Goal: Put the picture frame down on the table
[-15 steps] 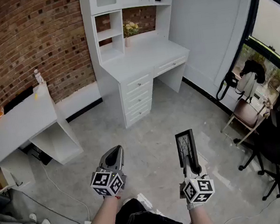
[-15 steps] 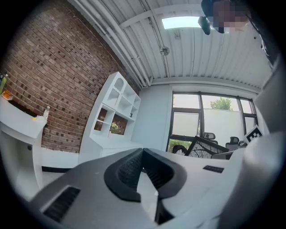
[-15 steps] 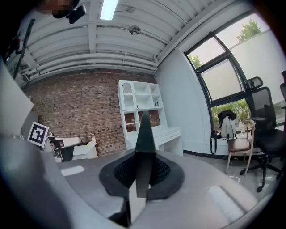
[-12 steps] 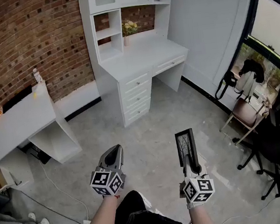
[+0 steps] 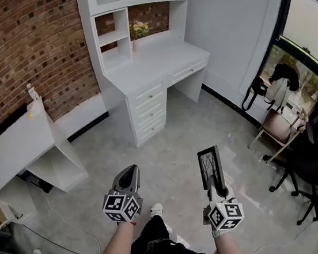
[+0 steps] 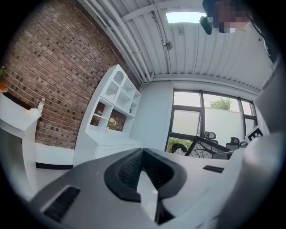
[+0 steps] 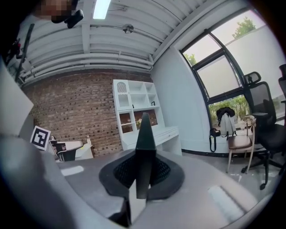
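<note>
- Looks like the carry step: the right tool is clamped on the picture frame, which stands upright on edge over the floor, near right.
- The left tool is pinched together with nothing in it.
- The white counter is far off, well apart from the frame. Next I'd guess you walk over, then lower it gently.

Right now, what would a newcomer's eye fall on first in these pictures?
The black picture frame stands upright, clamped in the jaws of the right gripper above the grey floor. The left gripper, beside it, is shut and empty. Ahead, a white desk stands against a brick wall.
</note>
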Tool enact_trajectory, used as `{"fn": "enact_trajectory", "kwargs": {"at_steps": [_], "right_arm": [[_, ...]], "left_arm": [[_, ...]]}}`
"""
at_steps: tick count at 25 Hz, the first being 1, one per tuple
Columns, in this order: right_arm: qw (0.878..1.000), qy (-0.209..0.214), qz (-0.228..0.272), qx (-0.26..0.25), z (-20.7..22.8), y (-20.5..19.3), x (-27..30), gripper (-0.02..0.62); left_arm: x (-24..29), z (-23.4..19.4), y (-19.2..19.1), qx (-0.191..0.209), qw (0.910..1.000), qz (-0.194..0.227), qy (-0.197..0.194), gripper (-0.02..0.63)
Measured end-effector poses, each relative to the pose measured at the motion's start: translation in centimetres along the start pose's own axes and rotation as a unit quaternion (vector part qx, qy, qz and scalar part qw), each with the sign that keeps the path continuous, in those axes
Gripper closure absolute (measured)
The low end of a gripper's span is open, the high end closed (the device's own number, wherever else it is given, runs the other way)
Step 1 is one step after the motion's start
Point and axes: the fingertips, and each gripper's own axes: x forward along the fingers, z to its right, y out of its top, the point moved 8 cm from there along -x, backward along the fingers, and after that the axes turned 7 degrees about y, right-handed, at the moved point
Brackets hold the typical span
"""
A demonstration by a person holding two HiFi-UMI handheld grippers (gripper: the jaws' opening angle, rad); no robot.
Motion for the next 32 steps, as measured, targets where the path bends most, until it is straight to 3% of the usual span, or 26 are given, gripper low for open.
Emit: {"fn": "enact_trajectory", "kwargs": {"at_steps": [11, 19, 32], "right_arm": [[1.0, 0.001, 0.0, 0.007, 3.6, 2.4, 10.7, 0.574], [1.0, 0.001, -0.017, 0.013, 4.7, 2.5, 17.1, 0.574], [1.0, -0.015, 0.003, 0.023, 5.9, 3.4, 25.5, 0.574]], "left_arm": [[10.9, -2.9, 1.8, 0.008, 0.9998, -0.011, -0.012, 0.612], [16.7, -6.2, 2.7, 0.006, 0.9997, -0.023, -0.007, 0.612], [25.3, -10.0, 3.7, 0.01, 0.9992, -0.025, -0.031, 0.612]]}}
